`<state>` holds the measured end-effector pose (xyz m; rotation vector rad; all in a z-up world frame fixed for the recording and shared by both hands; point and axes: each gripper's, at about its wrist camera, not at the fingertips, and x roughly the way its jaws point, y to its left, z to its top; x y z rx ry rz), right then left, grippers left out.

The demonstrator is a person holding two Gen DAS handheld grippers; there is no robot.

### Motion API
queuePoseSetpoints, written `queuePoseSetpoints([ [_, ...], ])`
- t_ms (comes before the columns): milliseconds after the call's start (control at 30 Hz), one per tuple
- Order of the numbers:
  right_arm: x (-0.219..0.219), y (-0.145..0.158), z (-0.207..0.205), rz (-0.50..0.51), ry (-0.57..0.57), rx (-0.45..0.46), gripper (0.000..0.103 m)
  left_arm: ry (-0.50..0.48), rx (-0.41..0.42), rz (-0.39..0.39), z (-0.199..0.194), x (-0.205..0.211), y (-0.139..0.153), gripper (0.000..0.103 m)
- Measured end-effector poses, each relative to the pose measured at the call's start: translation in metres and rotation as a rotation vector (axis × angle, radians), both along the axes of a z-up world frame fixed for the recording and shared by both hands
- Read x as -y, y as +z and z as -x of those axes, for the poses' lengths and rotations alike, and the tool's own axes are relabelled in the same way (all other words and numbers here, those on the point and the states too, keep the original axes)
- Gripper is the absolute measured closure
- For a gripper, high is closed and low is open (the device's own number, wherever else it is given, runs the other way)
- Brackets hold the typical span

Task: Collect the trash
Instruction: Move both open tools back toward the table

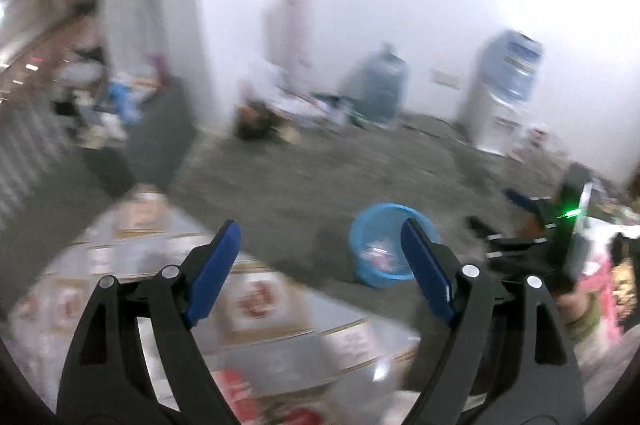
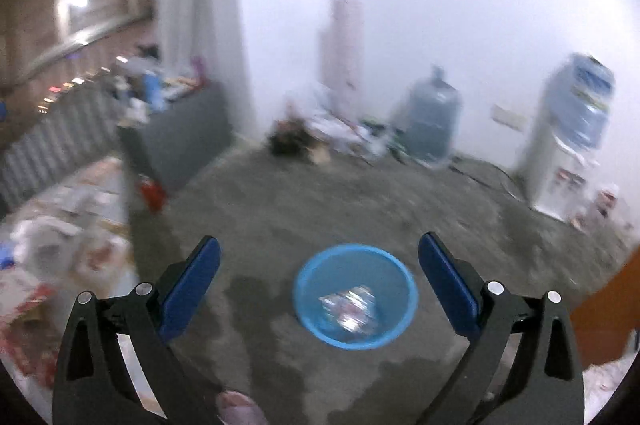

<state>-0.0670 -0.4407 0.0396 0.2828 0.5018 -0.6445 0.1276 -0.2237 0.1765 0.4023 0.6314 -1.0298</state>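
Both views are blurring. The left claw (image 1: 320,245) is standing wide open with nothing between its blue pads, hanging above a glass-topped worktop (image 1: 280,337) that has red and white patterns showing under the glass. The right claw (image 2: 319,263) is also gaping fully open and empty, pointing down at the grey floor (image 2: 280,217). The blue basin (image 2: 355,295) is sitting on that floor, framed between the right claw's pads in its own view, and is holding a small heap of crumpled wrappers (image 2: 352,309) at its bottom. In the left view the basin (image 1: 372,245) is lying past the worktop's edge, partly hidden behind the right-hand pad. A water dispenser (image 2: 568,145) and a large water jug (image 2: 432,121) are standing against the white wall behind, well apart from the basin.
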Motion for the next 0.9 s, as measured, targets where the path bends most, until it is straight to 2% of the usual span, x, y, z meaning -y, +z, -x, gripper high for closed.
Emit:
queuePoseSetpoints([
  [100,-0.017,0.019,-0.001,-0.031,0.081,0.091,0.007,0.119,0.073,0.035,-0.004,-0.060,0.015,0.025],
  [233,-0.031,0.031,-0.018,-0.173,0.236,0.166,0.007,0.242,0.087,0.076,-0.013,-0.125,0.017,0.025],
  [367,-0.043,0.022,-0.046,-0.351,0.386,0.172,0.007,0.337,0.023,0.111,-0.034,-0.175,0.003,0.025],
  [467,-0.052,0.013,-0.067,-0.446,0.460,0.153,0.007,0.382,-0.016,0.121,-0.047,-0.200,-0.014,0.025],
  [533,-0.059,0.006,-0.078,-0.497,0.498,0.141,0.007,0.400,-0.040,0.126,-0.053,-0.215,-0.026,0.025],
  [633,-0.072,-0.003,-0.097,-0.563,0.544,0.111,0.007,0.405,-0.084,0.128,-0.063,-0.224,-0.045,0.035],
  [700,-0.082,-0.010,-0.112,-0.598,0.571,0.091,0.012,0.391,-0.127,0.129,-0.072,-0.221,-0.060,0.045],
  [900,-0.101,-0.038,-0.153,-0.664,0.608,0.014,0.025,0.331,-0.239,0.133,-0.104,-0.216,-0.094,0.051],
])
